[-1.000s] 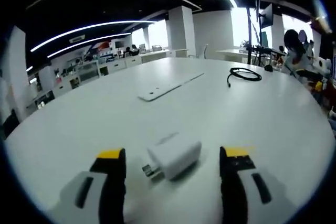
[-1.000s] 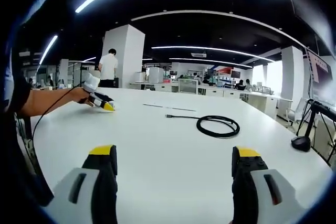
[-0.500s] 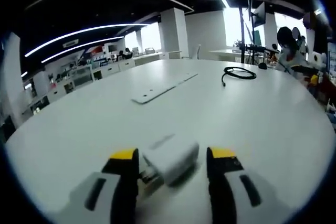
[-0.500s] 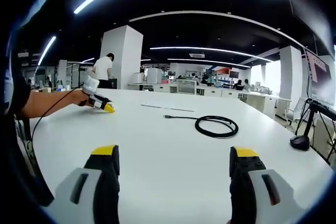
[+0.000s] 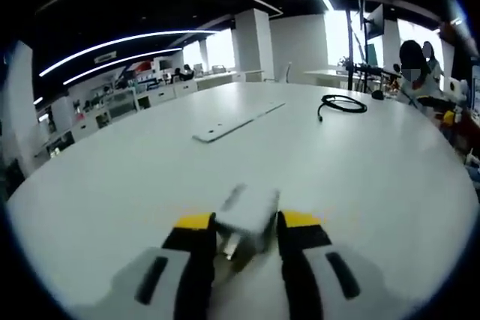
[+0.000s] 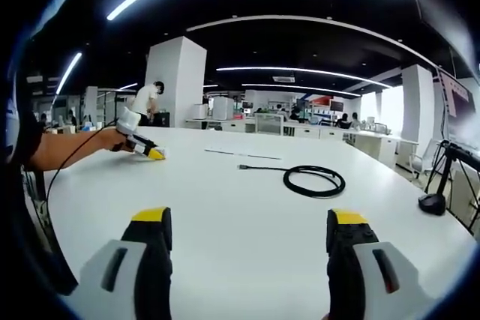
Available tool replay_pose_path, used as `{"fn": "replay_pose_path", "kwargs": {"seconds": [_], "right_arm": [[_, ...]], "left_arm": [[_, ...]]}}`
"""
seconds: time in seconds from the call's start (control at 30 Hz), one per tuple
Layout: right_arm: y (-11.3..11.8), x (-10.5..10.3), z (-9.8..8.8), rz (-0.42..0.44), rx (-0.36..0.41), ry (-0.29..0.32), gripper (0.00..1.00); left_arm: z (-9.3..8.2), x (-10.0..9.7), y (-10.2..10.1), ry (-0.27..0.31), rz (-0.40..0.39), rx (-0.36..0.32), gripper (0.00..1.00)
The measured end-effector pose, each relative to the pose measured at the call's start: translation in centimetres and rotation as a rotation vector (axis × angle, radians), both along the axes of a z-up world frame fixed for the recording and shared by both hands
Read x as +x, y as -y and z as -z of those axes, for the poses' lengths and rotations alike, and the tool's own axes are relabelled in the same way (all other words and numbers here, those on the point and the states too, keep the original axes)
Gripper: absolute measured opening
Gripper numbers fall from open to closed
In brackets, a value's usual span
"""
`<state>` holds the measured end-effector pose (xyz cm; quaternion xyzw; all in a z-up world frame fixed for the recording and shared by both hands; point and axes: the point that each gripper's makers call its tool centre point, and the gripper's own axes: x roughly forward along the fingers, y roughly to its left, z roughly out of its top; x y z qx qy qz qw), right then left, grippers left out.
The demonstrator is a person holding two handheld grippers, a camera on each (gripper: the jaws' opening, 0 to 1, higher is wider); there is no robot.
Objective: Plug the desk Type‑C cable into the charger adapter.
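Observation:
The white charger adapter lies on the white table between my left gripper's yellow-tipped jaws, and my left gripper is shut on it. A coiled black Type-C cable rests far across the table in the left gripper view. In the right gripper view the same cable lies ahead and to the right, one end stretched leftward. My right gripper hangs open above the table with nothing between its jaws. The left gripper shows at the far left there, held by a person's arm.
A flat white strip lies mid-table in the left gripper view. A black stand base sits at the table's right edge. A person stands by a pillar in the background, and another person sits at the far right.
My left gripper's jaws have closed from wide apart onto the white adapter, which turned a little between them. The right gripper has barely moved.

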<state>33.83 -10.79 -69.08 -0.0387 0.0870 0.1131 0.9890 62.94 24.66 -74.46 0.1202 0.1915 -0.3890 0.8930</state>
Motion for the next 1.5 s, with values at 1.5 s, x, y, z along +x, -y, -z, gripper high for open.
{"fn": "replay_pose_path", "kwargs": {"seconds": [1.5], "right_arm": [[-0.2, 0.1, 0.7, -0.004, -0.001, -0.021, 0.81]], "left_arm": [[0.4, 0.5, 0.7, -0.01, -0.034, -0.085, 0.26]]}}
